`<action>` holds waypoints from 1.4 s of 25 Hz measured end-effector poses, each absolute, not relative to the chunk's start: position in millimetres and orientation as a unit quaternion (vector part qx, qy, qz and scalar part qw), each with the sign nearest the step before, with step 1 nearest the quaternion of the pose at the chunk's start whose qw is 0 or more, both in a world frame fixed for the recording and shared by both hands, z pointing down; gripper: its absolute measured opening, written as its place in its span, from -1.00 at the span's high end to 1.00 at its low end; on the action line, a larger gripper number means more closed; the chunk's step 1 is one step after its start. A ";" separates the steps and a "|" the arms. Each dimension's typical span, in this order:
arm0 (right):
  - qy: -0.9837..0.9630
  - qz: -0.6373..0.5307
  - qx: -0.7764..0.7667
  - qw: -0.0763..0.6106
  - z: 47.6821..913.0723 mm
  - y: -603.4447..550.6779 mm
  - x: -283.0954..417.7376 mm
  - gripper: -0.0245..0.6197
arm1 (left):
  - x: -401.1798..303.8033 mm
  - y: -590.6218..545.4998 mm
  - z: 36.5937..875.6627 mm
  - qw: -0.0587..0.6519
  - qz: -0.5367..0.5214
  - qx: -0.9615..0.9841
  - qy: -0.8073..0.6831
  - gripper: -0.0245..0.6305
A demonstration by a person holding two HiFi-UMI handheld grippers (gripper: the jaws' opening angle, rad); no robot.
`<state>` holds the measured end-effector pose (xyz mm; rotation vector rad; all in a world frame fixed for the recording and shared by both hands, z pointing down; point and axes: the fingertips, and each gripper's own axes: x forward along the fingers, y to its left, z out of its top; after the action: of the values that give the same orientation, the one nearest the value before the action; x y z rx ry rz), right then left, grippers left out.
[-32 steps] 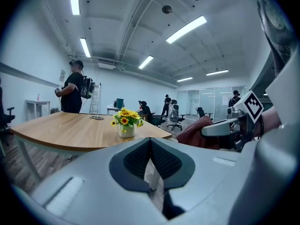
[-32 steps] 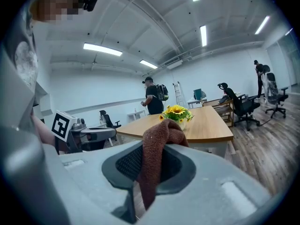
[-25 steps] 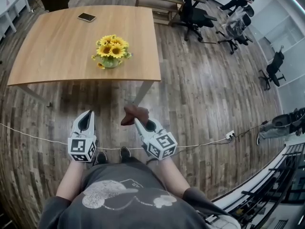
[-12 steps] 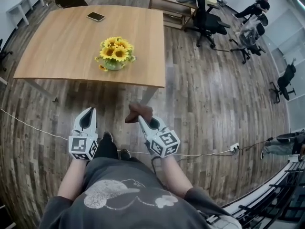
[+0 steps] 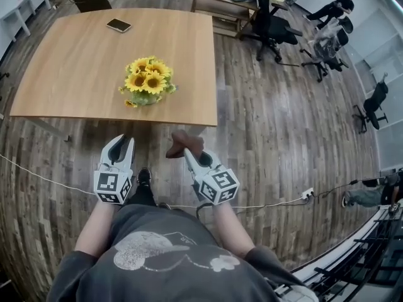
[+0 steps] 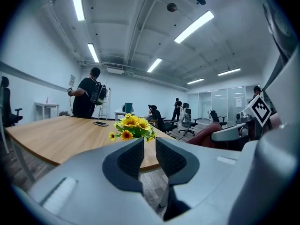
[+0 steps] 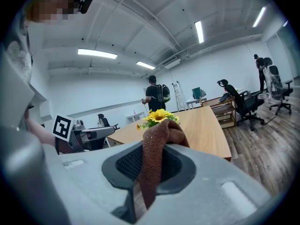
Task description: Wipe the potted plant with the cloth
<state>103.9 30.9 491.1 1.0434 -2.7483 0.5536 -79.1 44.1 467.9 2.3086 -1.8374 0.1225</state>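
Jaws of the right gripper (image 7: 152,159) are closed on the cloth (image 7: 161,134), a brown knitted piece. They pinch it at a fold, so a rounded bunch stands out past the tips and a short tail hangs below. The jaws of the left gripper (image 6: 149,146) have just been opening and now stand only a little apart, with nothing between them.

Both grippers are over the wooden floor (image 5: 271,118), short of the near edge of the tabletop (image 5: 69,61) and well apart from the potted plant (image 5: 146,82). The plant stands on the tabletop close to this near edge, toward its right side. A phone (image 5: 118,25) lies far behind it.

I judge the cloth as soft, light and limp. It will bend around a leaf, but it can slip out if only a thin fold is held, and the present bite looks deep enough. The plant seems light and top-heavy, since yellow flower heads and leaves spread wider than the small greenish pot, which is half hidden under them. Petals are probably delicate, so the strokes should be gentle. The pot may slide or tip, so the free left gripper could hold it low at its side.
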 end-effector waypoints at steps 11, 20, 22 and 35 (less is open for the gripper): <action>-0.896 0.198 0.388 0.089 497.7 -44.1 74.9 0.78 | -107.0 -34.6 493.6 0.103 0.077 0.798 -0.588 0.45; -0.859 0.210 0.453 0.115 513.3 -99.0 72.6 0.78 | -112.4 -69.6 539.9 0.123 0.118 0.821 -0.545 -0.07; -0.853 0.212 0.460 0.125 517.6 -106.8 71.3 0.78 | -110.3 -73.7 551.9 0.130 0.129 0.829 -0.529 -0.10; -0.835 0.206 0.488 0.153 528.6 -137.2 82.9 0.78 | -97.2 -108.9 579.3 0.153 0.152 0.834 -0.509 -0.60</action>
<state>82.9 -137.2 528.6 1.3987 -2.3939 0.5908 -97.2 -108.9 579.3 2.3907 -1.4590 0.4360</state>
